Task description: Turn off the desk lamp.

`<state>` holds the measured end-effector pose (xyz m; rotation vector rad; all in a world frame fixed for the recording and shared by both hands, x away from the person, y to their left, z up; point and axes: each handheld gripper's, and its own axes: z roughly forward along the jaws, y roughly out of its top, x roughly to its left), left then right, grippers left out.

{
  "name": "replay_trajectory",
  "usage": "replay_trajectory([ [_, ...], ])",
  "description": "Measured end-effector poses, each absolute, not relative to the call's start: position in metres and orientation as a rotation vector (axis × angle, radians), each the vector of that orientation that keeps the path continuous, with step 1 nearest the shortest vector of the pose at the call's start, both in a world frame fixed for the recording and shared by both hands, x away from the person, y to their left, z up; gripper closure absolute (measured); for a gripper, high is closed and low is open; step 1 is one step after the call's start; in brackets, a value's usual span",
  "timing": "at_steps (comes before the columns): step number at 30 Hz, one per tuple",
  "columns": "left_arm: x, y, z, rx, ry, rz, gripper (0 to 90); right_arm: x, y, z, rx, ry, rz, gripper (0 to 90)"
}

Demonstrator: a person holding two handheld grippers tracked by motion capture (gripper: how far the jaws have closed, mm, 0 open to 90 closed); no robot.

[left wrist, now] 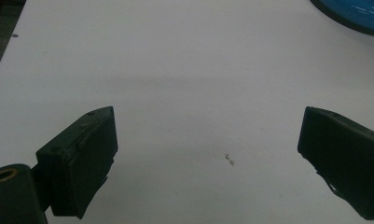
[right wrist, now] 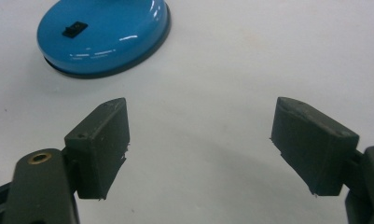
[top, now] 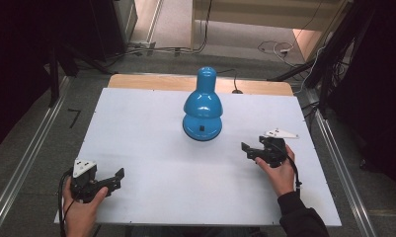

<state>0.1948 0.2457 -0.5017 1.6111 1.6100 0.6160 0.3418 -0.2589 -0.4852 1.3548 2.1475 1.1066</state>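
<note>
A glossy blue desk lamp (top: 202, 106) stands near the middle of the white table (top: 151, 158), its shade bent over its round base. The base (right wrist: 103, 35) shows a small black switch in the right gripper view; its edge (left wrist: 350, 14) shows at the top right of the left gripper view. My left gripper (top: 117, 178) is held at the near left corner, open and empty, jaws wide over bare table (left wrist: 208, 140). My right gripper (top: 247, 150) is held at the right, a short way from the lamp base, also open and empty (right wrist: 201, 140).
A black cable (top: 232, 81) runs from the lamp over the table's far wooden edge. Metal rails (top: 27, 163) flank the table on both sides. More cables (top: 279, 49) lie on the floor beyond.
</note>
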Motion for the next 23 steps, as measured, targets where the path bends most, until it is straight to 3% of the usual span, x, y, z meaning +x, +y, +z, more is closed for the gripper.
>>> replay_trajectory([
  [23, 0.199, 0.245, -0.507, 1.658, 1.645, 0.603, 5.4, 0.282, -0.365, -0.504, 1.545, 1.99, 0.971, 16.8],
])
